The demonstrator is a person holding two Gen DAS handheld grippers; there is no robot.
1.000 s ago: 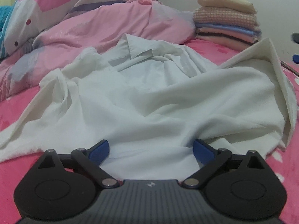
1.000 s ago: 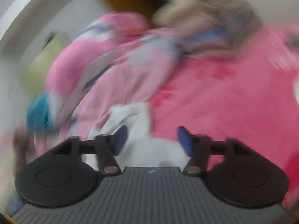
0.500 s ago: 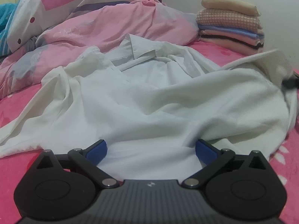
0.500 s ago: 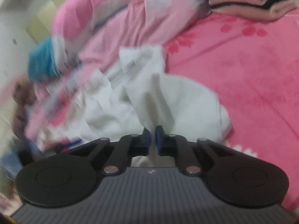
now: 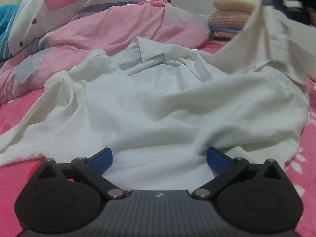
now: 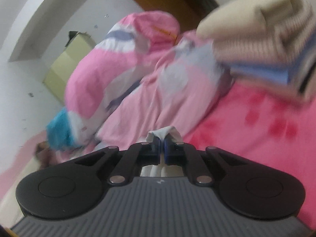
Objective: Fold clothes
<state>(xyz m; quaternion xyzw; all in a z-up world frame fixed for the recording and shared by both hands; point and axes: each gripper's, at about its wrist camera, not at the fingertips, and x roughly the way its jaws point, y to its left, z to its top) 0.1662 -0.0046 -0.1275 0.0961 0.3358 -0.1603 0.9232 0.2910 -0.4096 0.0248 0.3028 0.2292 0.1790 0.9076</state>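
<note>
Left wrist view: the left claw [image 5: 159,159] sits at six o'clock, its blue pads spread wide and released, with the near hem of the white shirt [image 5: 158,106] lying between them but not pinched. The shirt is spread, rumpled, across the pink bed sheet [image 5: 17,108], its collar [image 5: 150,52] toward twelve o'clock. Behind the collar, from ten to twelve o'clock, a pink duvet [image 5: 110,25] is heaped. At one o'clock a stack of folded clothes [image 5: 229,21] stands on the bed. At two o'clock one corner of the shirt is lifted off the bed and drawn up to the right claw [image 5: 292,2], which shows dark and blurred at the frame's upper right edge.

Right wrist view: the picture is tilted and blurred. The right claw [image 6: 161,148] at six o'clock is clenched on a small bunch of the white shirt [image 6: 165,132], which pokes out just past the pads; more white cloth shows beneath the fingers. Beyond it, the pink duvet [image 6: 138,79] fills the centre toward eleven o'clock, the stack of folded clothes [image 6: 262,45] lies at two o'clock, and the pink bed sheet [image 6: 256,138] spreads at three to four o'clock.
</note>
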